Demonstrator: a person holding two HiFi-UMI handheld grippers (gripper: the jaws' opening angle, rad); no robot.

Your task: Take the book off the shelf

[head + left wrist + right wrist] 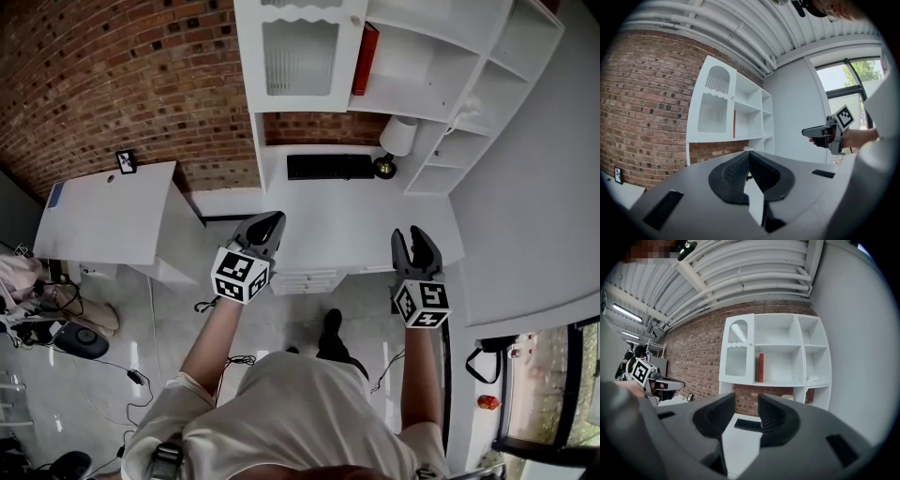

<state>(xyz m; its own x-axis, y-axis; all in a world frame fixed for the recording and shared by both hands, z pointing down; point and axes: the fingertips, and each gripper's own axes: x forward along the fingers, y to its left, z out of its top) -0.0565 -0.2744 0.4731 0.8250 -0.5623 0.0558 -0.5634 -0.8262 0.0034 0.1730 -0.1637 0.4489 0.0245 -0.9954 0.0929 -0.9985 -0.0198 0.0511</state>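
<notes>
Head view: the white shelf unit fills the upper middle and upper right of the frame. The red book stands upright in the open compartment just right of the ribbed-glass door, at that compartment's left edge; the rest of the compartment is bare. What lies behind the glass cannot be made out. Below the shelves, a black keyboard lies on the white desk. In the middle of the frame both bare forearms reach forward, parallel and well apart. The left gripper is at centre left and the right gripper at centre right, both over the near edge of the desk, far short of the book.

Left gripper view: the shelf unit sits left of centre against the brick wall, and the book is a thin red strip just right of the glass door. The left gripper points level towards it from the lower middle. Its jaws are closed together, tips meeting, with nothing between them. The right gripper is at mid right, held in a hand.

Right gripper view: the shelf unit is at centre. The book is upright in the middle-row compartment beside the door. The keyboard shows in the gap between the jaws, far beyond them. The right gripper points level, with its jaws apart and empty. The left gripper is at the far left.
</notes>
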